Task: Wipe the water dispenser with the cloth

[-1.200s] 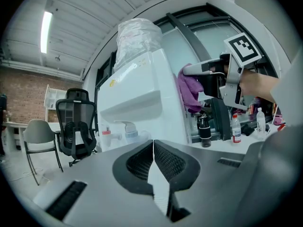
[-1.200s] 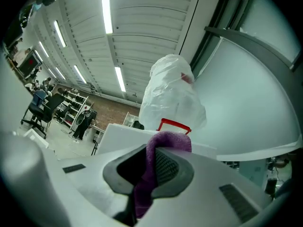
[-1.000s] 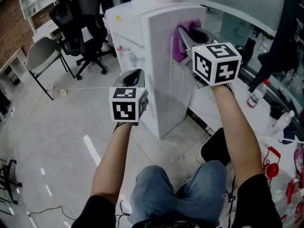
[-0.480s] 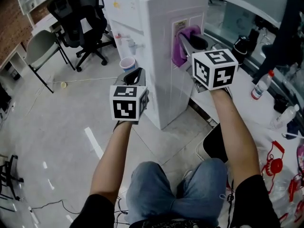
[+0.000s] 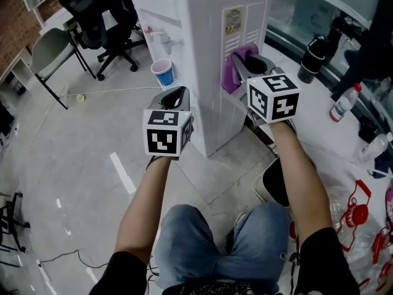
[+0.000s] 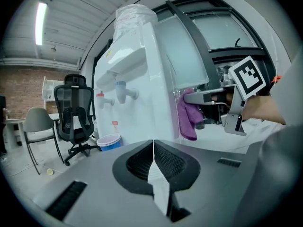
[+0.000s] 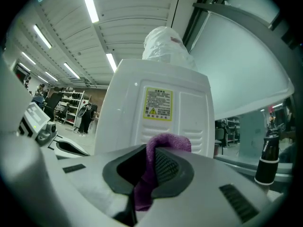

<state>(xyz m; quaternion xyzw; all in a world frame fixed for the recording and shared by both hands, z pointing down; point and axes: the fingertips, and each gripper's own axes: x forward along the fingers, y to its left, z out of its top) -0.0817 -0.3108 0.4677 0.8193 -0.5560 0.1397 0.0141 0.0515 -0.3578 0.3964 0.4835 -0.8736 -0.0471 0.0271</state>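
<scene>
Cloth [image 5: 236, 66] is held bunched between the jaws of the right hand-held gripper [image 5: 244, 59], which are clamped on a fold of it. The loose purple end is left hanging below the jaws. It is set against the dispenser [image 5: 202, 60], on the vented panel just below the yellow label [image 5: 233, 21]. Whether it is pressed firmly or only touching cannot be told. The left hand-held gripper [image 5: 174, 97] is held just off the dispenser's near corner, with its jaws brought together and nothing between them.

The cloth is judged soft, light and limp. It is likely to fold over itself and to drag slightly on the ribbed vents, so it is best gripped on a thick gathered fold, as it is now, with enough fabric left beyond the jaw tips to meet the panel. The dispenser's shell is judged stiff, smooth plastic. With the bottle [image 6: 136, 15] on top it may be top-heavy, so moderate pressure is advised, and care is called for at the label's edges.

One cloth, one dispenser, one label and one bottle are counted. Two taps are seen on the dispenser's front, one red [image 6: 102, 98] and one blue [image 6: 122, 90]. One blue cup [image 5: 163, 72] is seen below them; what it stands on is not clear. Two hand-held grippers are in use.
</scene>
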